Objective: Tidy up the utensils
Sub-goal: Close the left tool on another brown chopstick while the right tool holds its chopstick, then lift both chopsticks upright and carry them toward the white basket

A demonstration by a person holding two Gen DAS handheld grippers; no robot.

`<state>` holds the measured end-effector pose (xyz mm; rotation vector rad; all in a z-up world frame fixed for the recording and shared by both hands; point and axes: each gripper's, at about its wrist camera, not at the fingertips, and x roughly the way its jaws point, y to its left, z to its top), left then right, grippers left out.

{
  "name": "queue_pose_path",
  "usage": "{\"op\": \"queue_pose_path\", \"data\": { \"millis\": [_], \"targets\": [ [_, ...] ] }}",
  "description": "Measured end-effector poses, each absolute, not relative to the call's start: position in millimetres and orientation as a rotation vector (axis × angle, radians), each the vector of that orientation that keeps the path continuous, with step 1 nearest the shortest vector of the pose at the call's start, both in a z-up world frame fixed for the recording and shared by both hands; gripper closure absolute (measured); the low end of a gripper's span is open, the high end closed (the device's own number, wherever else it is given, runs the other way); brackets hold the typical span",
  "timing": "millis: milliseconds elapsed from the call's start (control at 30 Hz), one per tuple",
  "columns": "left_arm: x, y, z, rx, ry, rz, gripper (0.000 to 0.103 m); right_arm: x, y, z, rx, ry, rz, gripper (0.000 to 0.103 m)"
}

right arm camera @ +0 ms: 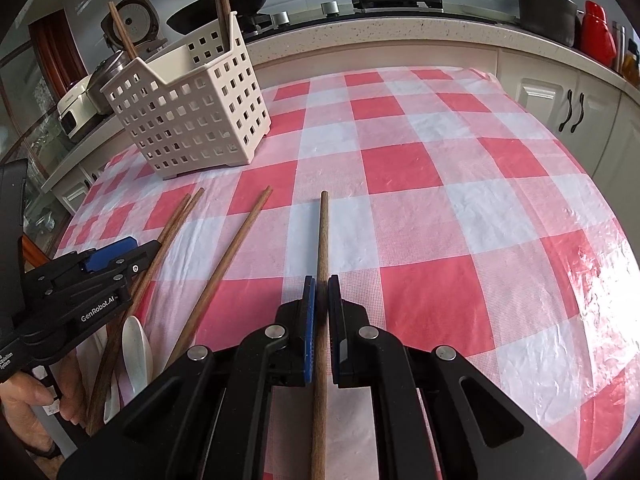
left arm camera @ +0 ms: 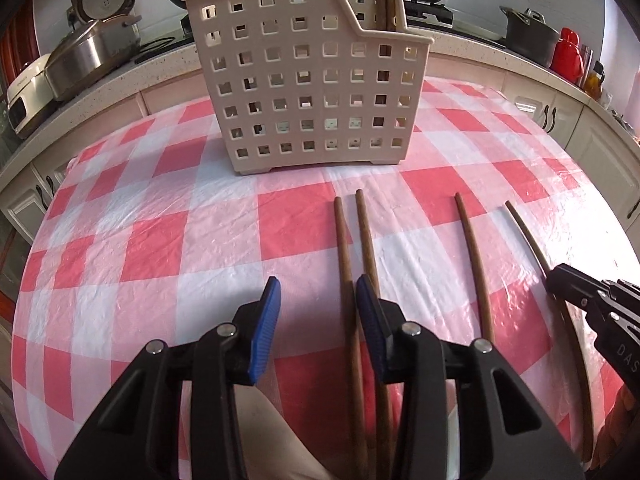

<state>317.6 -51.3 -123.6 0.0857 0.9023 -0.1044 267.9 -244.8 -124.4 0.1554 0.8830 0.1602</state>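
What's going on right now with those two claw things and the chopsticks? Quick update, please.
Right tool shut on one chopstick. Left tool part open, straddling another chopstick, not gripping. Caddy ahead already holds some. Path clear.

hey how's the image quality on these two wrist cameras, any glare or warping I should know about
Left wrist view: heavy fisheye bending, dark corners; the tablecloth washes out near white at the right edge, beside the right gripper. Right wrist view: same curvature; sheen on the wrinkled plastic at lower right; the chopstick between the pads stays sharp, and the basket leans from the distortion.
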Motion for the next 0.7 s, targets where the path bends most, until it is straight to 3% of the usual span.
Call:
{"op": "queue_pose_path", "data": {
  "millis": [300,400,700],
  "targets": [
    [323,-55,-123,0.091,0.917,-0.148,0.082,281,-238,-122,0.086,0.910,0.150,0.097],
    [324,-56,-123,0.099,0.918,-0.152,0.096,283,-235,-122,0.060,0.917,0.155,0.097],
    [300,-33,-98,0.008,0.846,-0.155,0.097,265,-238,-90,0.097,0.785,0.188,0.097]
  ]
}}
